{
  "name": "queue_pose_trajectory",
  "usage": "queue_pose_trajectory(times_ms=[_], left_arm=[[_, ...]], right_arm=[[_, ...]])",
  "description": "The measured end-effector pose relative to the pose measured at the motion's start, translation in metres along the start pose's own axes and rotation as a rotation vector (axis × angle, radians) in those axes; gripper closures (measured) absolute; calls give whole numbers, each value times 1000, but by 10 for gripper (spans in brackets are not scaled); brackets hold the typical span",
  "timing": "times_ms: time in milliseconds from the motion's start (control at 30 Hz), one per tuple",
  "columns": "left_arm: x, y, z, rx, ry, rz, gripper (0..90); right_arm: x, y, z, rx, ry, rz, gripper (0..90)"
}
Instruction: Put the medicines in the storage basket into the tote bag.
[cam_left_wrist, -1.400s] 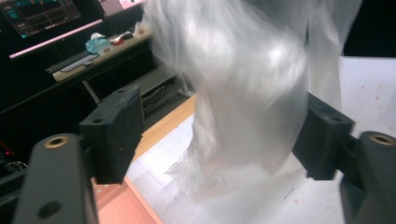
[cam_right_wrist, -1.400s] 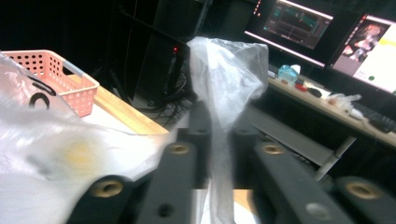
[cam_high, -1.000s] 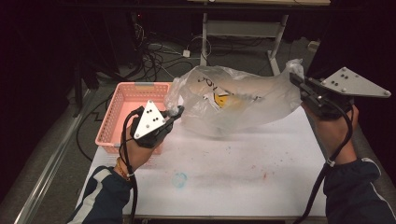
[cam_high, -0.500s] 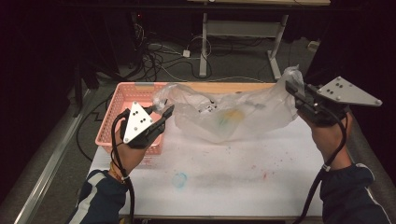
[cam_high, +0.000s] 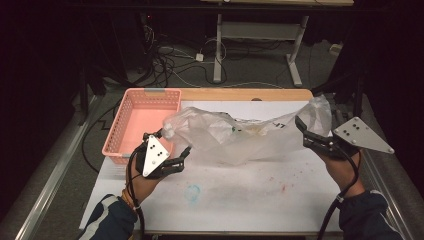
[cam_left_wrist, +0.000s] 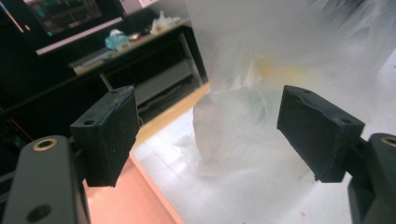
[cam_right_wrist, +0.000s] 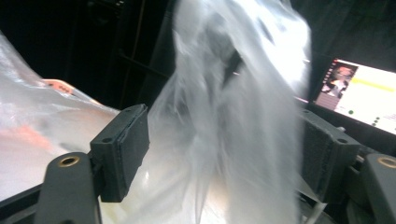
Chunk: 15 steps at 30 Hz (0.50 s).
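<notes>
A crumpled clear plastic bag (cam_high: 240, 140) with something pale and yellow inside lies across the white table top (cam_high: 250, 200). My left gripper (cam_high: 172, 143) is at the bag's left end. Its jaws have just been opening and now stand wide. In the left gripper view the bag (cam_left_wrist: 243, 102) rises ahead between the left gripper's (cam_left_wrist: 210, 135) pads without touching them. My right gripper (cam_high: 303, 133) is at the bag's right end. Its jaws have also just been opening, and the bag's blurred tail (cam_right_wrist: 233, 93) hangs loose between the right gripper's (cam_right_wrist: 224, 154) pads.
A pink mesh basket (cam_high: 142, 107) stands at the table's back left, just beyond my left hand. The white sheet carries a blue stain (cam_high: 192, 191) and faint red marks. Cables and a desk frame (cam_high: 260, 35) lie on the floor behind the table.
Both hands have come down and the bag has sunk from the air onto the table. Both grippers, shut on the bag's ends before, have opened and let it go.
</notes>
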<state>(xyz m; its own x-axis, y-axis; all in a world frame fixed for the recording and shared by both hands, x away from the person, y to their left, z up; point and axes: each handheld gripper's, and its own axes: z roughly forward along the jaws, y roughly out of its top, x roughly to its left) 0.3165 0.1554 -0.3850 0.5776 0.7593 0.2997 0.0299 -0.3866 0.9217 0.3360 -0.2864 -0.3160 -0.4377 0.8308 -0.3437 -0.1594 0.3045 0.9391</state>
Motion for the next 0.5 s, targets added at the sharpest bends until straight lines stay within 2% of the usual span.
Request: queue_pose_trajectory(times_ms=[133,233,333,400,500], left_arm=[[-2,1,0,0,-14,2,201],[-7,2,1,8,-32,23,213],[-8,3,1,16,-35,29,216],[-7,2,0,22,-33,26,233],[-4,2,-2,20,-24,22,238]], right_arm=[[-2,7,-17,41,45,-16,163],[-2,8,-32,81,107,-11,160],[1,5,-47,111,140,-7,157],[2,6,-57,115,157,2,158],[6,12,-68,79,172,2,162]])
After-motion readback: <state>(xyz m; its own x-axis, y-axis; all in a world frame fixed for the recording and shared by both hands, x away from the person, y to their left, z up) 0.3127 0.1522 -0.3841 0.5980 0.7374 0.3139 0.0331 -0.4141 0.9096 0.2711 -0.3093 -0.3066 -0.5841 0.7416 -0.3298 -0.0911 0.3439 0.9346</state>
